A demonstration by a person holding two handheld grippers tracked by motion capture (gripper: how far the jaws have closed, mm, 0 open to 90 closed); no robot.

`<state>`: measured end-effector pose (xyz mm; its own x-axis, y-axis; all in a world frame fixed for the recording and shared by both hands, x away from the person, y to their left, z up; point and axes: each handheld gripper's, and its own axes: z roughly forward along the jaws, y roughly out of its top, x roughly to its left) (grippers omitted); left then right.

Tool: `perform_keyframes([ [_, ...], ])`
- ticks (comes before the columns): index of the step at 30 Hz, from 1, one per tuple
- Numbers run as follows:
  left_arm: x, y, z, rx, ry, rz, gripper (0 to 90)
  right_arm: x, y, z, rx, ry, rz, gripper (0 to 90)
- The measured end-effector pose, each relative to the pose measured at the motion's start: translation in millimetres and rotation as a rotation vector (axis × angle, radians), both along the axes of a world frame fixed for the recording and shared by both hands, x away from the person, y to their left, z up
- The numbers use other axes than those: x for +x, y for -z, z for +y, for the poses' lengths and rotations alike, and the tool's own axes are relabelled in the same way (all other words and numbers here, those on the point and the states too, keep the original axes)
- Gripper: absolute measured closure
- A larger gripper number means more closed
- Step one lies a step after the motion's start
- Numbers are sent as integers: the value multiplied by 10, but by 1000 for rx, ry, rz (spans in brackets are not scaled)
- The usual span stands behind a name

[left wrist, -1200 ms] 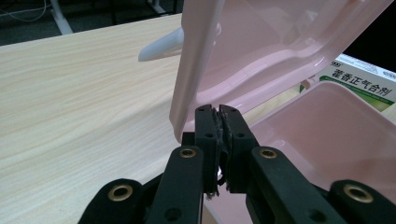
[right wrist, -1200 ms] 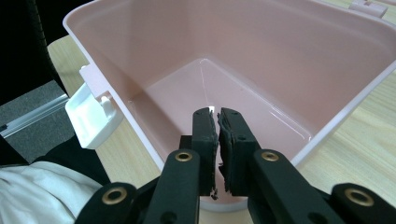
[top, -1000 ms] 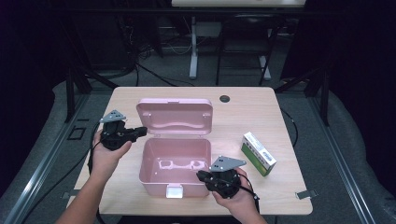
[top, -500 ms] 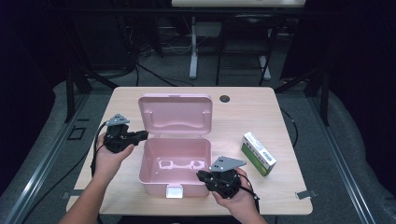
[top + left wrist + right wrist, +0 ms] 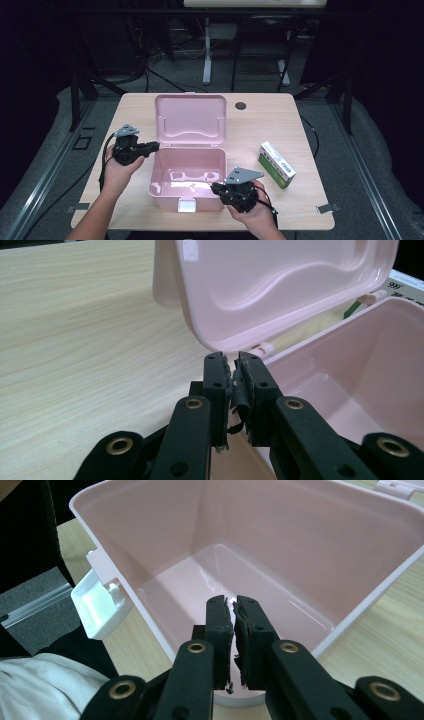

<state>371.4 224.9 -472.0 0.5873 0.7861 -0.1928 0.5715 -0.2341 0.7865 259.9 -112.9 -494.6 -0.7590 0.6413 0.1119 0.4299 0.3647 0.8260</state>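
Note:
A pink plastic box (image 5: 187, 172) stands open and empty on the wooden table (image 5: 265, 125), its lid (image 5: 190, 117) tipped up at the back. My left gripper (image 5: 156, 146) sits at the box's rear left corner, level with the hinge (image 5: 262, 347). Its jaws have just been opening and now stand a narrow crack apart with nothing between them (image 5: 233, 357). My right gripper (image 5: 214, 189) rests at the box's front right corner, pointing over the rim into the box. Its jaws are together and empty (image 5: 233, 600).
A green and white carton (image 5: 276, 164) lies on the table right of the box. A white latch (image 5: 186, 205) sticks out from the box's front wall. A round cable hole (image 5: 241, 106) is at the table's back. Bare wood lies left of the box.
My left gripper has drifted slightly down and toward me, away from the lid's left edge. The right gripper, the box and the carton have stayed put.

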Motion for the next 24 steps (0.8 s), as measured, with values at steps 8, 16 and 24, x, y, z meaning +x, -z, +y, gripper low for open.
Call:
perform_keyframes([
  [8,-8,81,-47,6,10,-1,840,1,3,-8,9,3,3,845],
  [16,-28,87,-40,11,10,-15,844,3,6,-13,9,-5,-2,849],
  [24,-24,95,-29,-15,2,0,844,14,3,-34,24,-8,18,835],
])
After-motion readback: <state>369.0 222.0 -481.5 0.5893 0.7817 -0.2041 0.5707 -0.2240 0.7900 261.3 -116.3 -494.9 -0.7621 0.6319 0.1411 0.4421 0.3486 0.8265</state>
